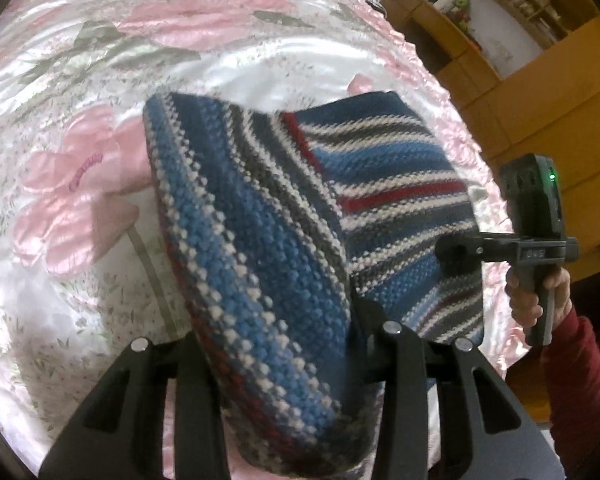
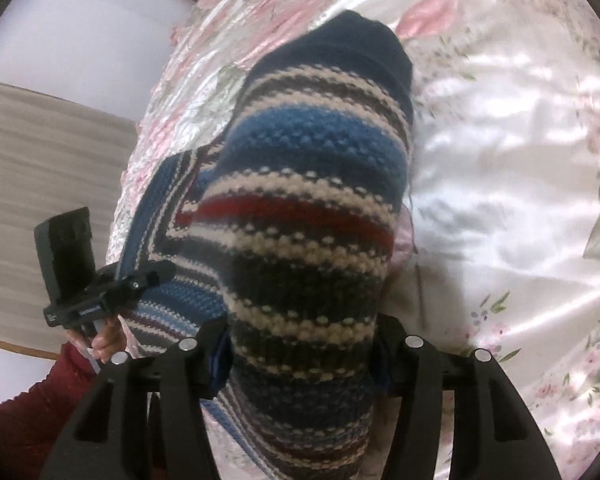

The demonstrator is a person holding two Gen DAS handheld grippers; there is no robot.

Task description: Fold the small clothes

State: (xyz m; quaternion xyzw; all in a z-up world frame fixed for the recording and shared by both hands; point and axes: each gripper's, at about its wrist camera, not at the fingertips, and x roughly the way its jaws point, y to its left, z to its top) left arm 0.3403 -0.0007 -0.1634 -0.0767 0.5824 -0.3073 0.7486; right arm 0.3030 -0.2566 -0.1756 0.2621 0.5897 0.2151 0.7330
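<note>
Striped knit garment (image 1: 284, 240) hangs clamped in both hand-held grippers, left (image 1: 284, 360) and right (image 2: 300, 360).

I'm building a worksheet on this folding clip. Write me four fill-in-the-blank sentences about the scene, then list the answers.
1. Both grippers are shut on a striped knitted ____.
2. The bedspread under it is printed with pink ____.
3. The sleeve behind the right gripper is dark ____.
4. Seen from the right wrist, the left gripper grips the garment's ____ edge.

Answers: garment; flowers; red; left
</note>
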